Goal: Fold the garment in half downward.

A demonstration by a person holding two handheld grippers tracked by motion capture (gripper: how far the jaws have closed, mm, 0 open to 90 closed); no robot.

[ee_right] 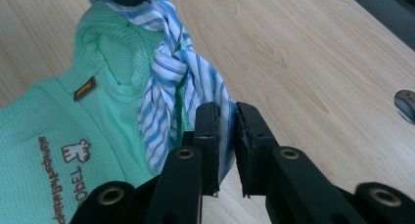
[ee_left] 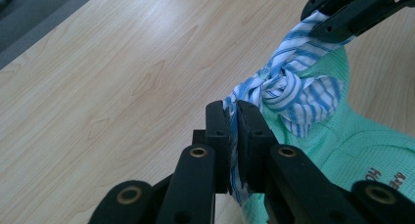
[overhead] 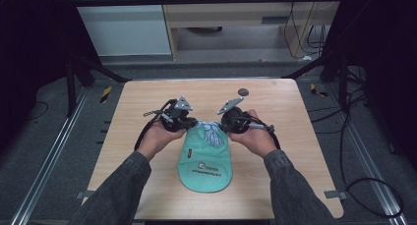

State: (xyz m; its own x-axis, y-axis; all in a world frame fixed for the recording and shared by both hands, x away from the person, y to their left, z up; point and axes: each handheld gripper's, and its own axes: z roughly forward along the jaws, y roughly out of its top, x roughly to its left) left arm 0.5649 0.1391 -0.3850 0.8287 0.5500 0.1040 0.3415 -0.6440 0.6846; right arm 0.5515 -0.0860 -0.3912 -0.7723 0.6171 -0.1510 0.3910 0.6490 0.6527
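Note:
A mint-green garment [overhead: 205,162] with a brown printed logo lies flat on the wooden table [overhead: 147,97], between the person's hands. A blue-and-white striped cloth strip [overhead: 212,131] is tied in a knot [ee_left: 279,84] at its far end. My left gripper [ee_left: 233,136] is shut on one end of the strip [ee_left: 234,99], just left of the knot. My right gripper [ee_right: 226,136] pinches the other end [ee_right: 215,94]. In the high view the left gripper [overhead: 191,123] and right gripper [overhead: 221,124] face each other across the knot, close together.
A small dark round disc [overhead: 243,92] lies on the table beyond the right gripper, also seen as the disc [ee_right: 406,104] in the right gripper view. Bare wood lies left, right and beyond the garment. Metal frame bars and cables surround the table.

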